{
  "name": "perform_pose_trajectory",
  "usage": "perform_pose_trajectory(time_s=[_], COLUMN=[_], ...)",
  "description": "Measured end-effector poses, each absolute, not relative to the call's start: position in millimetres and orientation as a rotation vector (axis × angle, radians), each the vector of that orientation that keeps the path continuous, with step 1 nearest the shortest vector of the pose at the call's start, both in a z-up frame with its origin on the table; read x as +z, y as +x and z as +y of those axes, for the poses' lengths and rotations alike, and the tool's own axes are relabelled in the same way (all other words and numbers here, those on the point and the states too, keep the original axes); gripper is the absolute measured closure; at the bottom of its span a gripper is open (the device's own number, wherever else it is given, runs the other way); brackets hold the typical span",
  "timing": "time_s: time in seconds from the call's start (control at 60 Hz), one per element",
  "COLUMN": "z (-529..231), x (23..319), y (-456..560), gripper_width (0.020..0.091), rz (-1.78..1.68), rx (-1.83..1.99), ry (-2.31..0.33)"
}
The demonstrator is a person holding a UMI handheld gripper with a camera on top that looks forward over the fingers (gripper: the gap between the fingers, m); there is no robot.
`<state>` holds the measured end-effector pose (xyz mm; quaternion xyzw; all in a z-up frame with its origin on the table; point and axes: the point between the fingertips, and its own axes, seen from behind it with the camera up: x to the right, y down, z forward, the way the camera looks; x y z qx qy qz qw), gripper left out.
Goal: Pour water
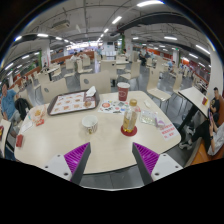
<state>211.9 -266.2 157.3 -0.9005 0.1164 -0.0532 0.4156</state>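
We're looking at a clear bottle (pixel 130 117) with a yellowish lower half and a red cap, standing upright on the round white table (pixel 60 140), a little way ahead of the right finger and apart from it. Just behind it stands a red cup (pixel 123 93), upright too, near the table's far edge. Left of the bottle we see a small white cup (pixel 90 125) sitting on its own, roughly ahead of the gap between the fingers. Farther left, a brown tray (pixel 73 102) lies flat with small light pieces spread over it. Some small packets (pixel 161 125) lie on the table right of the bottle. Our gripper (pixel 110 158) hangs over the near edge with its fingers spread wide, magenta pads (pixel 76 155) showing, nothing between them. Around us, people sit at the table's left and right sides, and beyond stretches a big hall of tables under ceiling lights.
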Motion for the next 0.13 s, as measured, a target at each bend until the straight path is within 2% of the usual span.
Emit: perform_pose_trajectory(time_s=[0.133], z=[-266.2], x=[160.8], y=[215.6], gripper_width=[0.0255], rz=[0.257], rx=[-0.17], ry=[-2.26])
